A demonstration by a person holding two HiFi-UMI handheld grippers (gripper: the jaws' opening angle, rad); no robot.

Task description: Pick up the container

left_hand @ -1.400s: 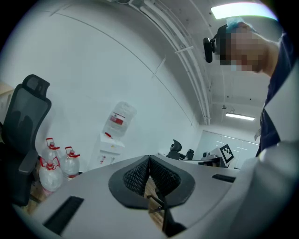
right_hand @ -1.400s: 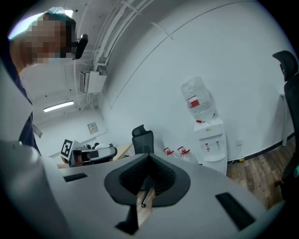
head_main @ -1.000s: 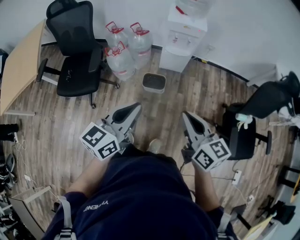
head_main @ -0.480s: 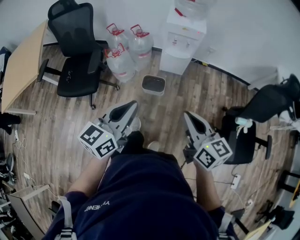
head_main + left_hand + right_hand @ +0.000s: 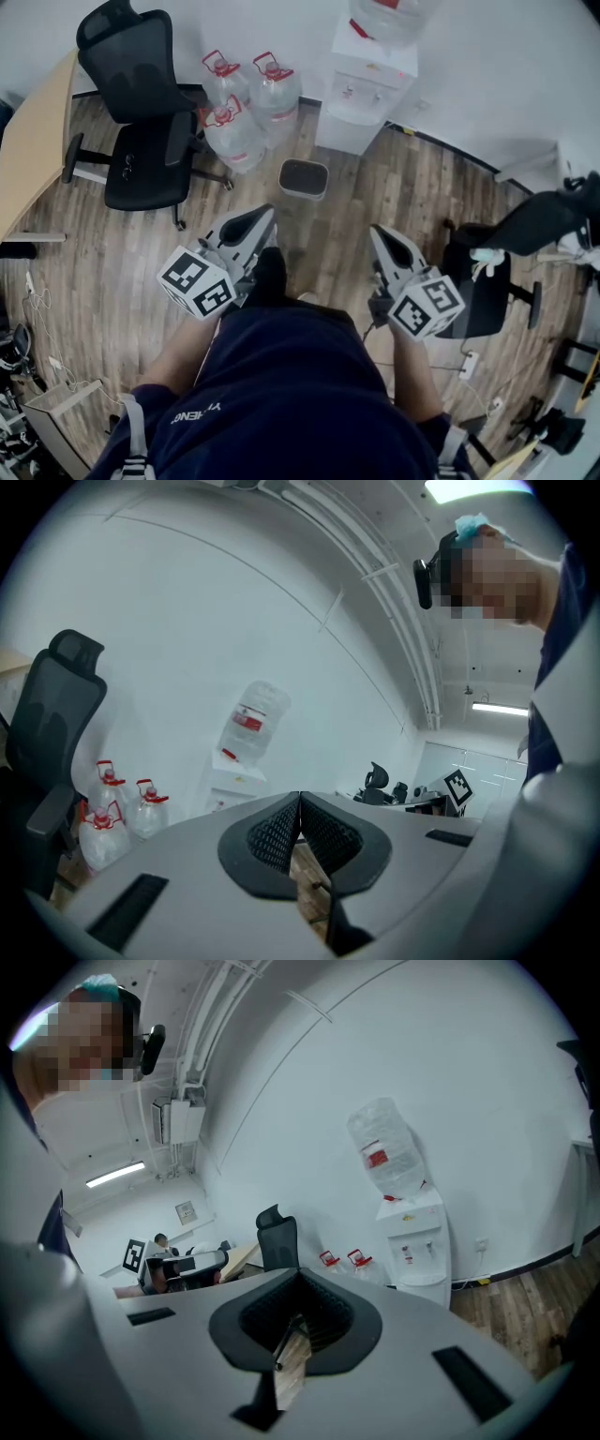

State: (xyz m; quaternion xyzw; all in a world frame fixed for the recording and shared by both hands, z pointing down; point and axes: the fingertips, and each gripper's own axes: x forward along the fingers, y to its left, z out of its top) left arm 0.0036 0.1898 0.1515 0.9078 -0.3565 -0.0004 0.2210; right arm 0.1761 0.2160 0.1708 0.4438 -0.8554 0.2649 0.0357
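The container (image 5: pixel 304 178) is a small dark bin with a pale rim, standing on the wood floor in front of the water dispenser in the head view. My left gripper (image 5: pixel 263 215) is held at waist height, shut with nothing in it, its tips pointing toward the bin from well short of it. My right gripper (image 5: pixel 377 232) is held level with it, also shut and empty. In the left gripper view the left gripper (image 5: pixel 300 794) shows its jaws closed together, as does the right gripper (image 5: pixel 299 1271) in the right gripper view. Neither gripper view shows the bin.
Three water bottles (image 5: pixel 246 105) stand left of the bin beside a white water dispenser (image 5: pixel 366 89). A black office chair (image 5: pixel 141 122) and a wooden desk (image 5: pixel 28 141) are at the left. Another dark chair (image 5: pixel 487 272) stands at the right. Cables lie at the lower left.
The view has shifted a little: chair and bottles slid left and the bin sits slightly lower. A dark shoe has stepped forward between the grippers. Both grippers stay shut.
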